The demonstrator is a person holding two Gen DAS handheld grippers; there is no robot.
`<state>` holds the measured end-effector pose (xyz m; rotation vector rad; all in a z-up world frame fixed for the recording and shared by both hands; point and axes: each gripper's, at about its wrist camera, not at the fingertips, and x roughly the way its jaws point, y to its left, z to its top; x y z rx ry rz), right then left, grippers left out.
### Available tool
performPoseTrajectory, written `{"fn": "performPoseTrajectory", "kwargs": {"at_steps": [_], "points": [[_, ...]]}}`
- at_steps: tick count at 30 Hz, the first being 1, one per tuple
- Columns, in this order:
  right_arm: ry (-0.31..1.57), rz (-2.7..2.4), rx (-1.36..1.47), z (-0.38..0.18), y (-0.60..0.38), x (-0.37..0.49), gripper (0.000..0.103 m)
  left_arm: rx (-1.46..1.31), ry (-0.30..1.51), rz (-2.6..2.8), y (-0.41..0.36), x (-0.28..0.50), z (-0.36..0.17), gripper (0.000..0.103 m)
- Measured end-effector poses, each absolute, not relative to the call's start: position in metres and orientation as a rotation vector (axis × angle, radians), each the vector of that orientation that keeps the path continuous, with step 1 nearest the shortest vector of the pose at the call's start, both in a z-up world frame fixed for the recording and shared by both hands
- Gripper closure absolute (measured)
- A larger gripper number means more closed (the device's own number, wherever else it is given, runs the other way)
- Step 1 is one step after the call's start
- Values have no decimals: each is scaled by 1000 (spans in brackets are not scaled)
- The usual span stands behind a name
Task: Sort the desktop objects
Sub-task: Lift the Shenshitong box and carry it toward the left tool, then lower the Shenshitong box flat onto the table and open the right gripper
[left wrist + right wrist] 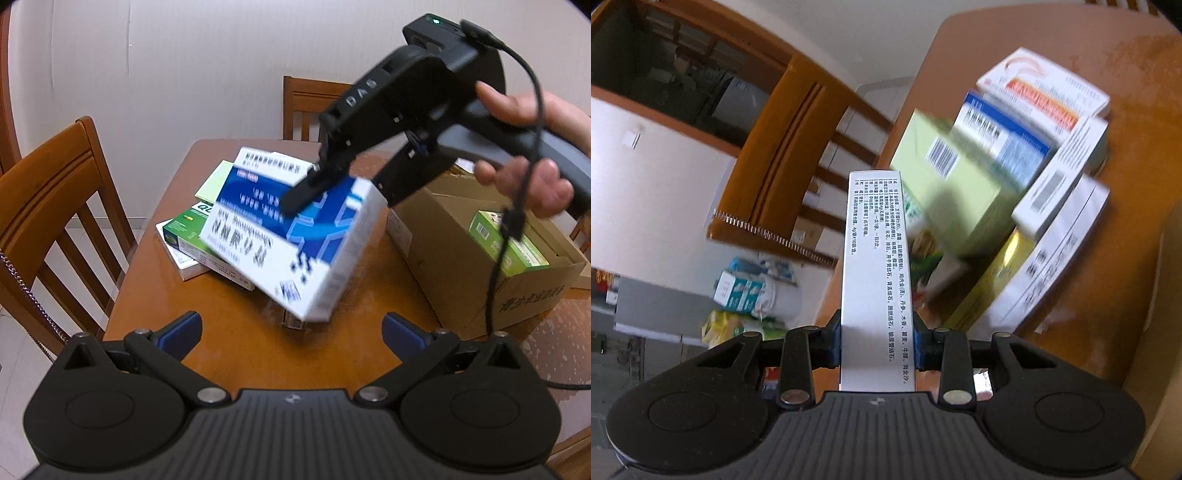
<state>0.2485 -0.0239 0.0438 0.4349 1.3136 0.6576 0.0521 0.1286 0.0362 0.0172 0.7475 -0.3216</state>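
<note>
A blue and white medicine box [291, 236] hangs tilted above the wooden table [229, 343], with my right gripper [332, 192] shut on its upper end. In the right wrist view the same box [877, 266] shows its narrow printed side, pinched between the blue pads [833, 343] of my right gripper [877, 347]. My left gripper [291, 332] stands open low over the table's near part with nothing between its fingers. A pile of other medicine boxes [207, 236] lies on the table behind the lifted box, also seen as a blurred pile of boxes [1015, 173].
An open cardboard box [491, 266] stands at the table's right with a green packet [509, 240] inside. Wooden chairs stand at the left [55, 206] and at the far side [306, 107]. A person's hand [528, 147] holds the right gripper's handle.
</note>
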Motion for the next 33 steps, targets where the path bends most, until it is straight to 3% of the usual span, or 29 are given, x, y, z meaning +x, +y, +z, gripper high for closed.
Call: {"fn": "performPoseTrajectory", "kwargs": {"at_steps": [25,33], "points": [[1493,786,306,0,1,179,64,66,796,-488,135,29,12,0],[1511,735,200,-8,4,175,58,59,808,-497,133,29,9,0]]}}
